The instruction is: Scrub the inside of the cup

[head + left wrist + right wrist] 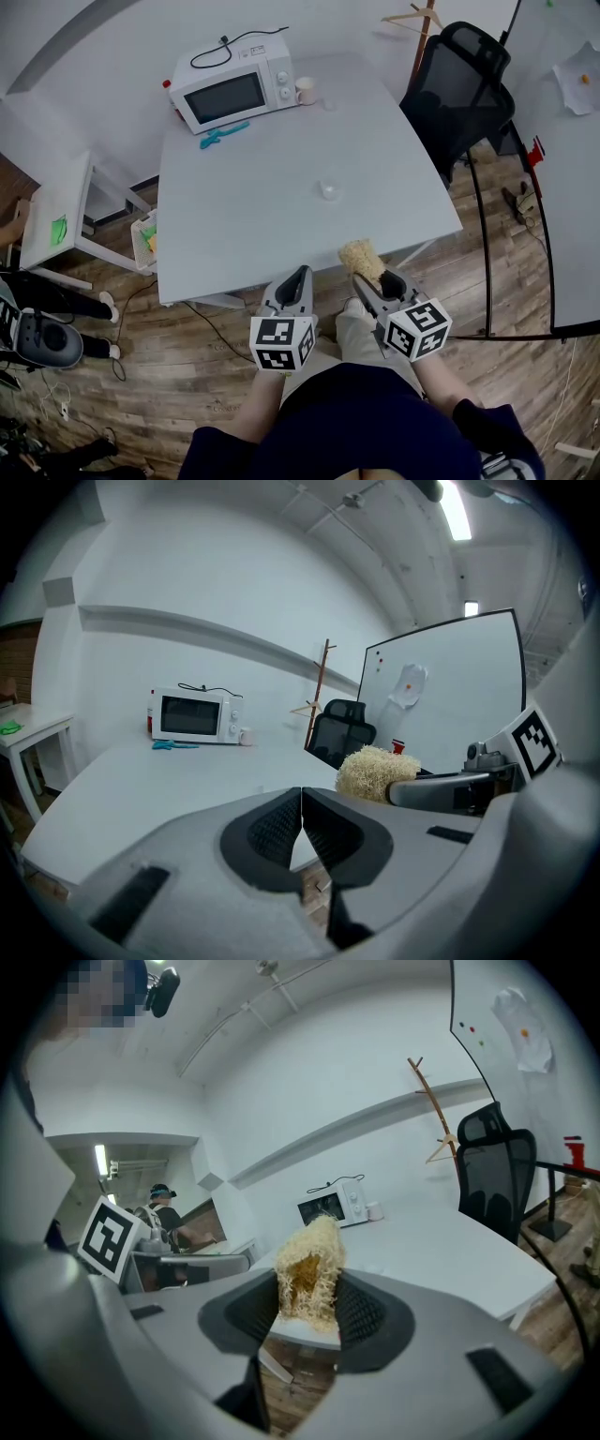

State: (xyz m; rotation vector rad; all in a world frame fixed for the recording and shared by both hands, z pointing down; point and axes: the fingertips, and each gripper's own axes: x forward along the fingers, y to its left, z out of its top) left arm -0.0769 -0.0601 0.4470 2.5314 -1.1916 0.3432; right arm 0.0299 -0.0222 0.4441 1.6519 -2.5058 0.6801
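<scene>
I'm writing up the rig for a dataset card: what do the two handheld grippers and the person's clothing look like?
The left gripper and right gripper are both light grey moulded shells that taper to two jaws lined with black ribbed pads. Each carries a white cube with black square markers at its rear. No cables show. The person wears a dark blue top.

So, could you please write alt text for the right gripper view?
The right claw is shut on a straw-coloured scrubber. Beyond it a white table carries a microwave and a cup.
</scene>
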